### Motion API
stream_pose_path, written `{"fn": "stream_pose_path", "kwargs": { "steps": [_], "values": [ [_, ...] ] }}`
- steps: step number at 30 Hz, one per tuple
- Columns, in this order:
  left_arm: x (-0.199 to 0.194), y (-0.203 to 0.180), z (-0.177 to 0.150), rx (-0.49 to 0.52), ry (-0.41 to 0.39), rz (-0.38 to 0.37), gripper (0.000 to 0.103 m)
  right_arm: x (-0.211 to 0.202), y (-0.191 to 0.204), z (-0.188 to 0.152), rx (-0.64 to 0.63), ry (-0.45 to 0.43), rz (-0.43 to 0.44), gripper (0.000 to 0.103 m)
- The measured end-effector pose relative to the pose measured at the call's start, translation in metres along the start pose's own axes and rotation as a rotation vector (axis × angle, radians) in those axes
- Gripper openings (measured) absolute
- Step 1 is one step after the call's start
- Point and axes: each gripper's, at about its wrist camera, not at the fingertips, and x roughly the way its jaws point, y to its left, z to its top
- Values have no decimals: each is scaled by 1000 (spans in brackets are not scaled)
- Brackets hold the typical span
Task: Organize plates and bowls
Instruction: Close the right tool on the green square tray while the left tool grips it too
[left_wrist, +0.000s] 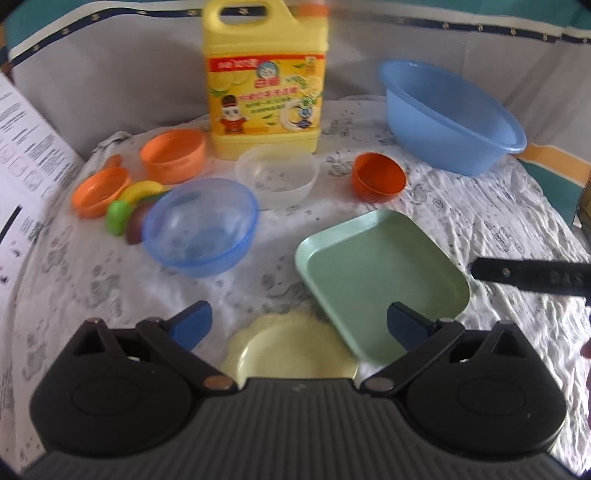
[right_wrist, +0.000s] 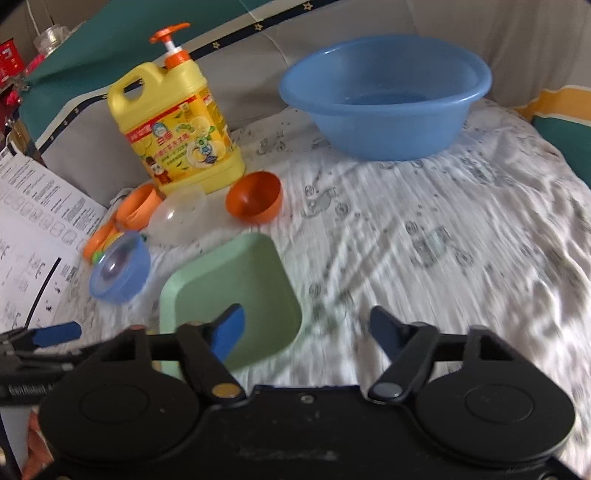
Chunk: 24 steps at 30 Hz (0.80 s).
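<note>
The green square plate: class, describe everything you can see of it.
The green square plate is pale mint, with rounded corners and a low raised rim; it looks like matte plastic. It lies flat and empty on the printed white cloth, turned cornerwise to both cameras. In the left wrist view its near corner overlaps a pale yellow plate. The orange bowl and the blue clear bowl stand apart from it. Neither gripper grips it.

The yellow detergent jug (right_wrist: 177, 129) is bearing a printed label too blurred to read; the white printed sheet (right_wrist: 33, 229) is showing illegible small text.
</note>
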Motion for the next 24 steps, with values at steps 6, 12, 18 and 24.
{"fn": "stream_pose_path", "kwargs": {
  "steps": [6,12,18,24],
  "values": [
    [25,-12,12,23,29,-9,103,29,4,16,-34,28,47,40],
    [42,-21,19,44,47,-6,103,59,10,20,-59,79,94,17],
    [51,-27,21,56,59,-10,100,57,11,13,-116,60,51,7],
    [59,-42,23,94,54,-38,91,42,-14,7,-36,53,24,6]
  ]
}}
